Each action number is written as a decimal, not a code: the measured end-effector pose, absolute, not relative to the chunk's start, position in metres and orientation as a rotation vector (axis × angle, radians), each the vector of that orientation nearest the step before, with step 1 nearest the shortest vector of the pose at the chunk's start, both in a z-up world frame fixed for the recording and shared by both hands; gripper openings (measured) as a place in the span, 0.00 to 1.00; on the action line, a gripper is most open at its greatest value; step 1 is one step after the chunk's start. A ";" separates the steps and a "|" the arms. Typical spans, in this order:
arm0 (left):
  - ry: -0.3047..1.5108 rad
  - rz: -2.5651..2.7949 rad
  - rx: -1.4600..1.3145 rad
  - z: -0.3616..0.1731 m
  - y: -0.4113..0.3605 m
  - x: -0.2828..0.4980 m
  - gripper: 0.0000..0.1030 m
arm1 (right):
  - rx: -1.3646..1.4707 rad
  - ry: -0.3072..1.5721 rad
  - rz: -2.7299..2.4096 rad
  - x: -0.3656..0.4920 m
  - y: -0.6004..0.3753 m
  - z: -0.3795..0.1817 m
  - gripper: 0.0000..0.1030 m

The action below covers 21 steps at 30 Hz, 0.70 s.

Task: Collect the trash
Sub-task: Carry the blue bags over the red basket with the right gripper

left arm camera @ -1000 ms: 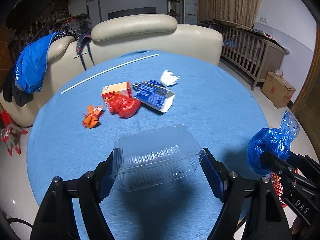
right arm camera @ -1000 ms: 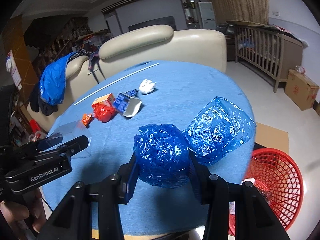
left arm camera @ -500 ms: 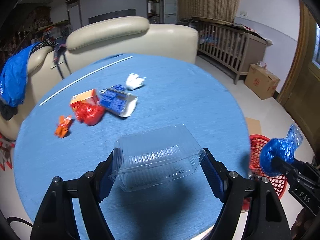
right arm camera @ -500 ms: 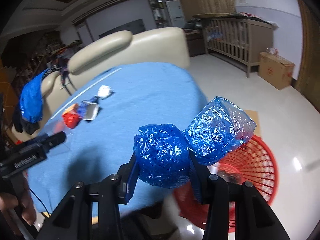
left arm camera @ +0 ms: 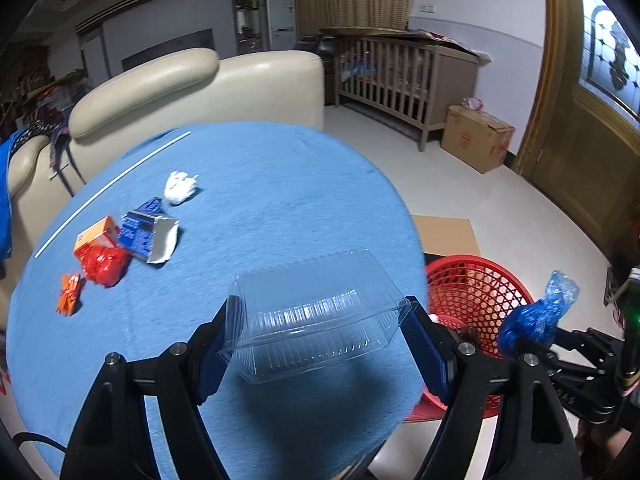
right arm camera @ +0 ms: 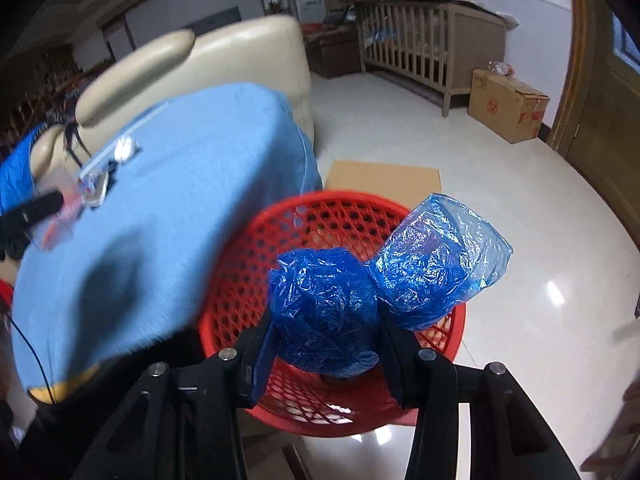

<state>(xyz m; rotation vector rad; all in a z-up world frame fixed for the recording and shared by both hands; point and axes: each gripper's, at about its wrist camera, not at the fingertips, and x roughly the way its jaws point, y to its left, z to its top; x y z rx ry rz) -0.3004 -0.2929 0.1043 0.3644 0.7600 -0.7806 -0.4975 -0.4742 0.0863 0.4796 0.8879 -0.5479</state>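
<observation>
Between the right gripper [right arm camera: 326, 340] pads sits a crumpled blue plastic bag [right arm camera: 328, 308], clamped and hanging over the red basket [right arm camera: 248, 264] on the floor: the drop-off step. Next, I judge, those jaws must part above the opening. Leftward, the left gripper [left arm camera: 320, 332] pinches a clear plastic container [left arm camera: 316, 316] above the blue table [left arm camera: 280, 200]; farther off lie more scraps.
</observation>
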 end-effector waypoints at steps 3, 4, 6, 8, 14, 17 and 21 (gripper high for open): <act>0.759 -0.798 0.382 0.103 -0.300 -0.307 0.78 | 0.480 0.912 -0.535 -0.500 -0.476 0.078 0.47; 0.757 -0.802 0.388 0.103 -0.302 -0.308 0.78 | 0.481 0.917 -0.532 -0.501 -0.477 0.076 0.47; 0.758 -0.808 0.390 0.102 -0.305 -0.309 0.78 | 0.485 0.925 -0.525 -0.501 -0.479 0.073 0.47; 0.759 -0.812 0.394 0.101 -0.307 -0.310 0.78 | 0.479 0.940 -0.517 -0.498 -0.481 0.070 0.47; 0.763 -0.822 0.413 0.097 -0.316 -0.311 0.78 | 0.481 0.983 -0.503 -0.495 -0.483 0.061 0.48; 0.760 -0.830 0.423 0.097 -0.321 -0.312 0.78 | 0.486 0.991 -0.507 -0.496 -0.486 0.058 0.51; 0.755 -0.845 0.439 0.096 -0.332 -0.316 0.78 | 0.514 1.002 -0.523 -0.496 -0.493 0.055 0.61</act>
